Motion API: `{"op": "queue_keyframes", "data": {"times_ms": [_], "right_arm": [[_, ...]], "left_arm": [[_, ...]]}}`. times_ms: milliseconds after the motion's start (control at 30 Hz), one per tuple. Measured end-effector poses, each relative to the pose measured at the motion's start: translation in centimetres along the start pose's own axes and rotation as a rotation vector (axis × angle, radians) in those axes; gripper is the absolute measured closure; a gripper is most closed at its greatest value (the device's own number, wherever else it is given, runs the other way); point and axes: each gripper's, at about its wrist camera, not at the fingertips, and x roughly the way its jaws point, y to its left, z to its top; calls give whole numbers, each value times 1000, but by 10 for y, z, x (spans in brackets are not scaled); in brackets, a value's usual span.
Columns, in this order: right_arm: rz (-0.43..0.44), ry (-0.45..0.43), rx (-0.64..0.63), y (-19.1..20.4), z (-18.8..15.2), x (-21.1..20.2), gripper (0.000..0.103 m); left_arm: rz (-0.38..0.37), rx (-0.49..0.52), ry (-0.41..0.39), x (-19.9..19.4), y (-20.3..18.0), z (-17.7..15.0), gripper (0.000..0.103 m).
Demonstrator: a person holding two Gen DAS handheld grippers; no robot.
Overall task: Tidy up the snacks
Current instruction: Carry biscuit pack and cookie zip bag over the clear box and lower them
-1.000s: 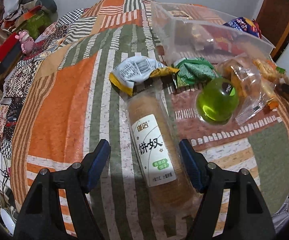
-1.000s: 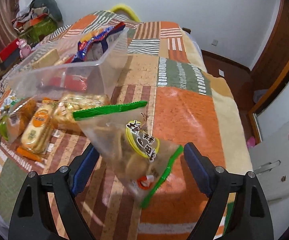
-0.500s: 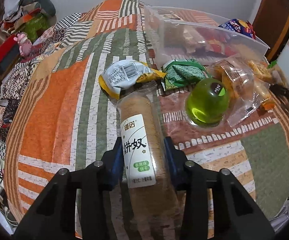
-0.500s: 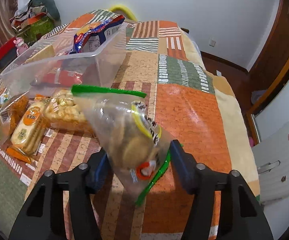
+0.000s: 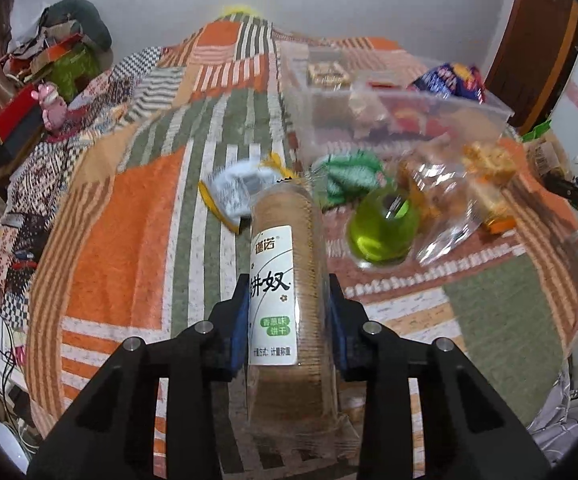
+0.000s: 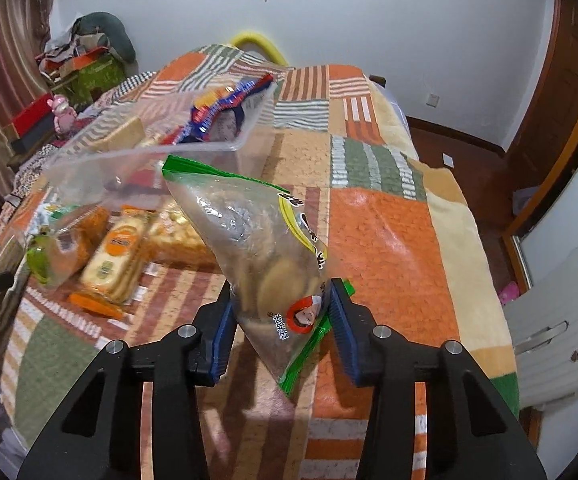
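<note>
The biscuit tube (image 5: pixel 285 276) and cracker bag (image 6: pixel 265 248) are both lifted off the bed (image 6: pixel 385 240) now. Each claw, left (image 5: pixel 287 320) and right (image 6: pixel 281 328), has just closed onto its snack (firmly clamped). The bin (image 6: pixel 177 148) probably comes next.

Dim, warm indoor light falls from above on the patchwork bedspread (image 5: pixel 129 248), with soft shadows under both grippers. Fisheye curvature bends walls and darkens corners. Motion blur smears the snack packets (image 5: pixel 241 188) in the left view; the clear plastic bin (image 6: pixel 161 152) glints faintly.
</note>
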Motion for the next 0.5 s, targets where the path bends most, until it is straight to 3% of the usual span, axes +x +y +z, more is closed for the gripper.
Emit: {"op": "queue_keyframes", "data": {"times_ms": [500], "right_arm": [[57, -131, -47, 35, 41, -16, 63]], "left_arm": [[-12, 55, -151, -29, -17, 65, 69]]}}
